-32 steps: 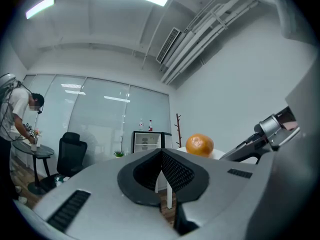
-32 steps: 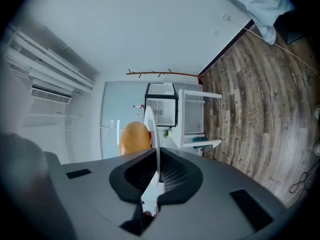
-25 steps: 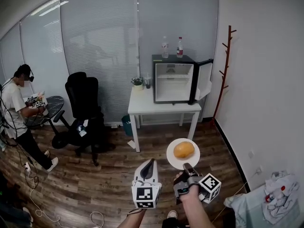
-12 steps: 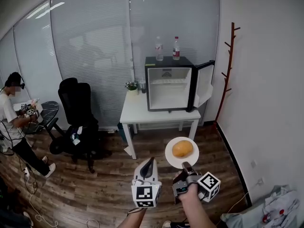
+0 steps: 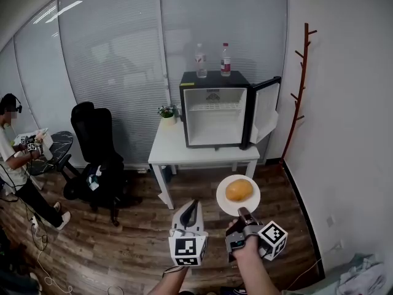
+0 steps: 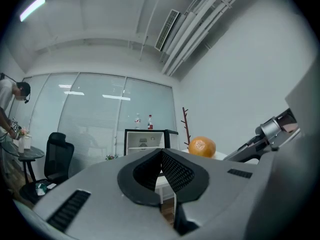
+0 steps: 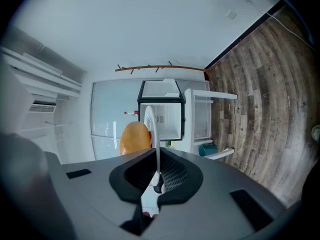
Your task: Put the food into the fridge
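A small black fridge (image 5: 214,117) stands on a white table (image 5: 201,153), its door (image 5: 266,111) swung open to the right and its white inside showing. My right gripper (image 5: 245,216) is shut on the rim of a white plate (image 5: 249,204) that carries a round orange-yellow food item (image 5: 238,190). In the right gripper view the plate (image 7: 152,129) stands edge-on between the pads, with the food (image 7: 135,138) left of it and the fridge (image 7: 161,115) straight ahead. My left gripper (image 5: 190,214) is shut and holds nothing; its view shows the food (image 6: 202,146) to the right and the fridge (image 6: 145,139) ahead.
Two bottles (image 5: 212,59) stand on top of the fridge, and a small potted plant (image 5: 164,112) sits on the table's left end. A black office chair (image 5: 97,146) and a person (image 5: 13,149) are at the left. A wooden coat rack (image 5: 299,85) leans by the right wall.
The fridge and table have grown larger and nearer in the head view. Both grippers, with the plate, have moved toward them. The person at the left has slid toward the picture's edge.
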